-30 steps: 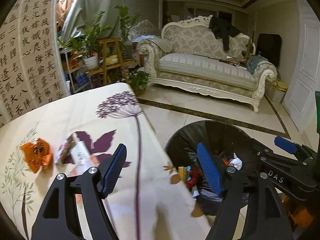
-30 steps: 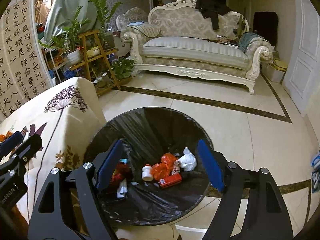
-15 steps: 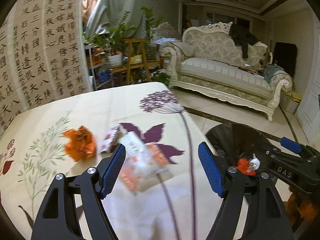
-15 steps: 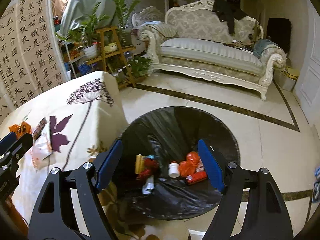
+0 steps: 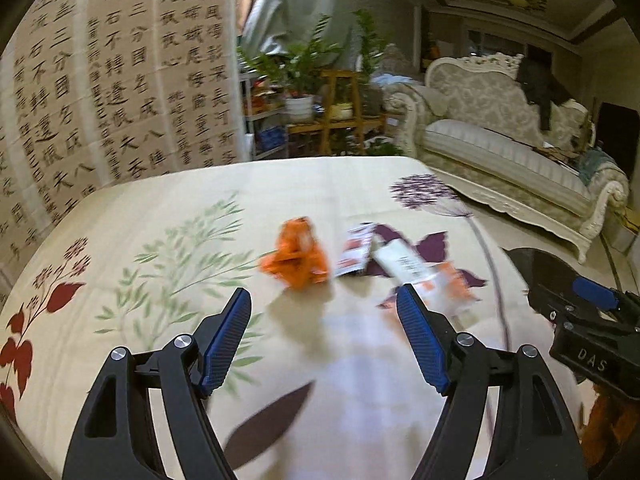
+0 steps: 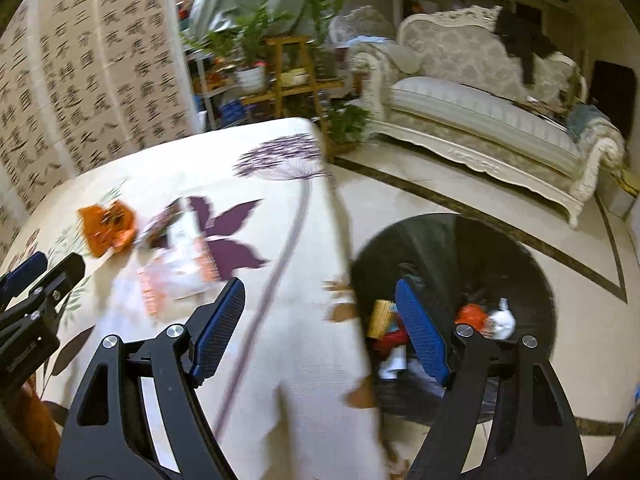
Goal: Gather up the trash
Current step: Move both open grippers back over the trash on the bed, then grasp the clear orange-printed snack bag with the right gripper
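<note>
A crumpled orange wrapper (image 5: 298, 258) lies on the floral tablecloth (image 5: 160, 208), with a small dark-and-white packet (image 5: 354, 250) and a white-and-orange wrapper (image 5: 424, 276) to its right. My left gripper (image 5: 324, 332) is open and empty, hovering just short of the orange wrapper. My right gripper (image 6: 320, 332) is open and empty over the table's edge, between the wrappers (image 6: 176, 268) and the black-lined trash bin (image 6: 452, 308). The bin holds several discarded items. The orange wrapper also shows in the right wrist view (image 6: 106, 228).
The bin stands on the tiled floor right of the table (image 6: 280, 200). A cream sofa (image 5: 508, 160) is at the back, a wooden plant stand (image 5: 340, 112) behind the table, a calligraphy screen (image 5: 100, 80) at left. The right gripper's body shows in the left wrist view (image 5: 592, 332).
Both grippers have swung left from the bin toward the table. The wrappers now sit ahead of my left gripper; the bin has slid to the right of both views.
</note>
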Demonstrator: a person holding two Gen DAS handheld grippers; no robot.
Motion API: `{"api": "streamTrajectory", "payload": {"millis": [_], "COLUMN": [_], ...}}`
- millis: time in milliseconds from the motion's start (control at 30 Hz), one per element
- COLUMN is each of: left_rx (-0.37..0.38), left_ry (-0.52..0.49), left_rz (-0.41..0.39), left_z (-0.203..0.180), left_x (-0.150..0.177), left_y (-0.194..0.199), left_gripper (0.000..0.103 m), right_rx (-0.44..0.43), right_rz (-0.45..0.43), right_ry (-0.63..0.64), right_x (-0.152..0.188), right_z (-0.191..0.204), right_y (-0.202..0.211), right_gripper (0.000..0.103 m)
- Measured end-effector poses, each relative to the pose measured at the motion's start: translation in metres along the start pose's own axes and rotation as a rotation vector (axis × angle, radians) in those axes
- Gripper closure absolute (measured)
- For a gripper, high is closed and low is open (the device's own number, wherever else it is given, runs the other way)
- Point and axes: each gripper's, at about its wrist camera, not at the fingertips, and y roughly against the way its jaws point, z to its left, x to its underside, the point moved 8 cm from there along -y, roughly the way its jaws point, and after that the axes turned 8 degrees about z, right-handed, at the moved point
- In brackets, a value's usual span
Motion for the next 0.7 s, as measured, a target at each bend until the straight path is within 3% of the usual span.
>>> {"api": "streamTrajectory", "payload": {"millis": [400, 700], "left_rx": [-0.043, -0.039], "left_ry": [0.091, 0.125], "left_rz": [0.017, 0.037], "left_z": [0.052, 0.069], "left_x": [0.010, 0.013], "left_y": [-0.001, -0.009], "left_gripper": [0.030, 0.030], "right_rx": [-0.061, -0.015], "right_rz": [0.069, 0.120], "right_ry": [0.128, 0.162], "right_x": [0.002, 0.005], "right_z": [0.081, 0.085], "right_y": [-0.021, -0.037], "right_gripper": [0.027, 0.027]}}
